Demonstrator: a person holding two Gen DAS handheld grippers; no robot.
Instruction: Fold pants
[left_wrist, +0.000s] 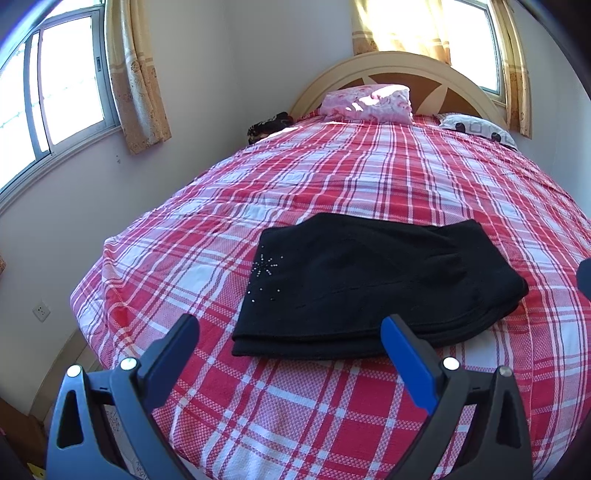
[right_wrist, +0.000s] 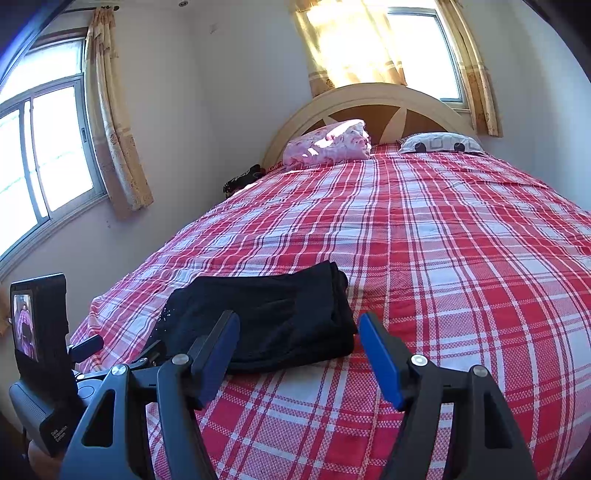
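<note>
Black pants (left_wrist: 369, 284) lie folded into a compact stack on the red plaid bedspread (left_wrist: 332, 173), a small rhinestone star on their left part. My left gripper (left_wrist: 291, 325) hovers just in front of the stack's near edge, open, nothing between its fingers. In the right wrist view the same pants (right_wrist: 280, 321) lie ahead and slightly left. My right gripper (right_wrist: 299, 328) is open over the stack's near right corner, holding nothing. The left gripper's body with its small screen (right_wrist: 40, 332) shows at the left edge.
A pink folded quilt (left_wrist: 369, 101) and a patterned pillow (left_wrist: 476, 127) lie at the cream headboard (left_wrist: 399, 62). A dark bundle (left_wrist: 267, 125) sits at the bed's far left corner. Wall and curtained windows run along the left. Plaid bedspread (right_wrist: 461, 240) stretches right of the pants.
</note>
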